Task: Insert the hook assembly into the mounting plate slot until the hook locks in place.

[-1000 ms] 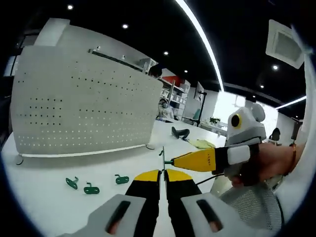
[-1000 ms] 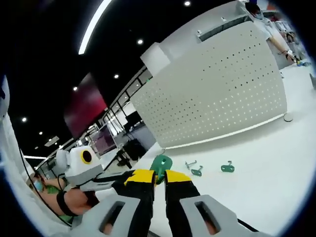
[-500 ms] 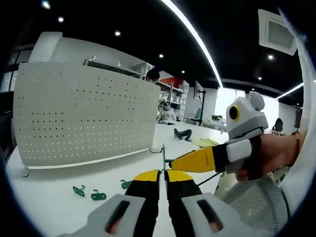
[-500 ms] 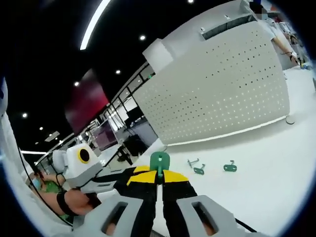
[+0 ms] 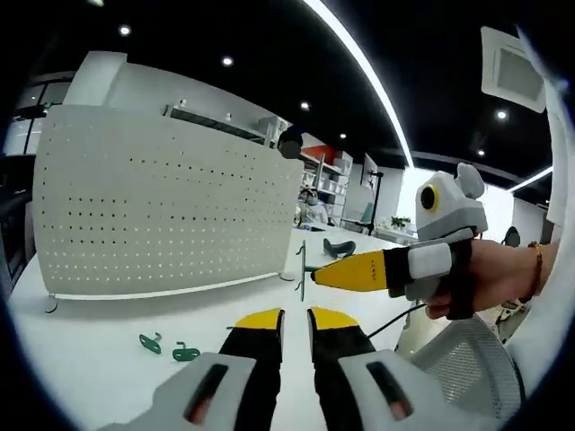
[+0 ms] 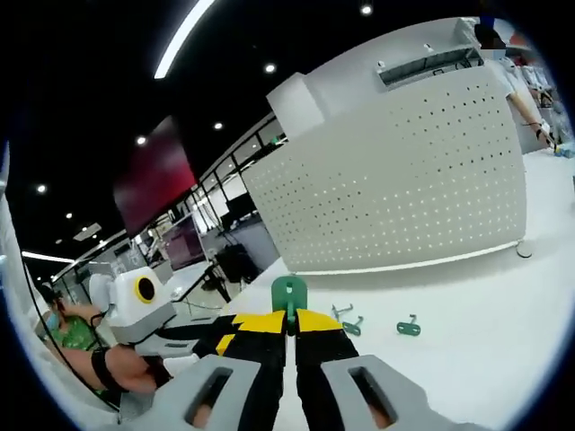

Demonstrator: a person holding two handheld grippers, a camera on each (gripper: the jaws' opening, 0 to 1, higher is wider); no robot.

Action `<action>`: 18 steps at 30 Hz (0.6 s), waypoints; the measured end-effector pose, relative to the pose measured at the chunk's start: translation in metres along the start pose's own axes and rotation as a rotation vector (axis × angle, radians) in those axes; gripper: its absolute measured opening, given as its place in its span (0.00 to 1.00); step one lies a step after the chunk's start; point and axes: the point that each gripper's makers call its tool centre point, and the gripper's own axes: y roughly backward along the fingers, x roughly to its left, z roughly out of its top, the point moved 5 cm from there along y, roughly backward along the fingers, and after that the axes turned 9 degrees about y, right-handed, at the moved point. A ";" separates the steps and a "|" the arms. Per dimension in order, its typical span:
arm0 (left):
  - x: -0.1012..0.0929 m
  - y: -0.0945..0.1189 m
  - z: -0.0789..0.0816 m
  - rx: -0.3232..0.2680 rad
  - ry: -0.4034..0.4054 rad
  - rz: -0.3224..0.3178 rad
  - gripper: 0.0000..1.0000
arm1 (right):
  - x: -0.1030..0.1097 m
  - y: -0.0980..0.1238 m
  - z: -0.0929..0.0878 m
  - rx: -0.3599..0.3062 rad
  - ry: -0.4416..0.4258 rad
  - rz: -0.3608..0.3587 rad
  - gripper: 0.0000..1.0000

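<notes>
Right hand-held gripper [image 6: 290, 321] is clenched on a green hook [image 6: 289, 293]; left hand-held gripper [image 5: 295, 316] is released. Pegboard [image 5: 162, 215] stands on the tabletop [image 5: 108, 319].

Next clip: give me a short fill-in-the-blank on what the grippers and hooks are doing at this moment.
1. The right gripper is shut on a ____ hook assembly.
2. The left gripper has its fingers ____, holding nothing.
3. Loose hooks lie on the ____ table.
4. The upright pegboard panel is pierced with rows of ____.

Missing words: green; open; white; holes
</notes>
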 end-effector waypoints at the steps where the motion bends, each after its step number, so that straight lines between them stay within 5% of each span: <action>1: 0.000 0.001 0.001 -0.003 0.003 -0.003 0.13 | -0.001 0.000 0.001 0.000 0.007 -0.004 0.01; 18: 0.001 0.020 0.019 -0.050 -0.033 0.000 0.27 | -0.025 -0.005 0.017 -0.013 0.058 -0.118 0.01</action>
